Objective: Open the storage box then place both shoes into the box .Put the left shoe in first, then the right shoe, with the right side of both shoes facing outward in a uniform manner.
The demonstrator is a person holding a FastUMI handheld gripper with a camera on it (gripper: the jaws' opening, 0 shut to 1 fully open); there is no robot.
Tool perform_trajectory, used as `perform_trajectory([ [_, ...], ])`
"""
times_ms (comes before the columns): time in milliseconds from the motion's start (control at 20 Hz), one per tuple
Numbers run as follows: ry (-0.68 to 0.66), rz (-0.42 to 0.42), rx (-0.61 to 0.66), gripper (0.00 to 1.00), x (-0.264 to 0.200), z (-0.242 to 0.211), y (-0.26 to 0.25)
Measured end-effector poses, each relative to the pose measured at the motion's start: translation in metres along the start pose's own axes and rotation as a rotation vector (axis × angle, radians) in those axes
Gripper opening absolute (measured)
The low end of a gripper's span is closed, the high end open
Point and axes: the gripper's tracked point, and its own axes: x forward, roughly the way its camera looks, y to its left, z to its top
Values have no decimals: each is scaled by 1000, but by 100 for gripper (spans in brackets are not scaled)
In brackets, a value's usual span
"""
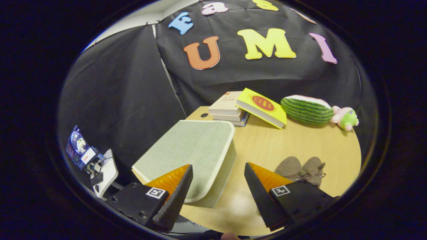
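Note:
A pale green fabric storage box (196,156) with its lid down sits on the round wooden table (277,143), just ahead of my left finger. A pair of grey-brown shoes (302,170) lies side by side on the table just beyond my right finger, partly hidden by it. My gripper (218,181) hovers open above the table's near edge, with the box's near right corner between the fingers and neither finger touching it.
Beyond the box lie stacked books (228,108) with a yellow book (262,106) leaning on them. A watermelon-shaped plush (307,110) and a small pink and green plush toy (345,118) sit at the table's far right. A stand with a device (88,156) is off the table's left side.

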Motion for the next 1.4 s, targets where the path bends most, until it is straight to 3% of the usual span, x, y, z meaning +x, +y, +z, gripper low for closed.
perform_trajectory([
  [400, 56, 17, 129, 79, 23, -19, 11],
  [650, 69, 43, 187, 46, 24, -17, 20],
  [800, 61, 41, 233, 36, 21, -13, 19],
  [950, 49, 45, 277, 15, 19, -6, 21],
  [1050, 50, 31, 290, 7, 16, -1, 20],
  [1400, 14, 48, 333, 6, 0, 31, 35],
])
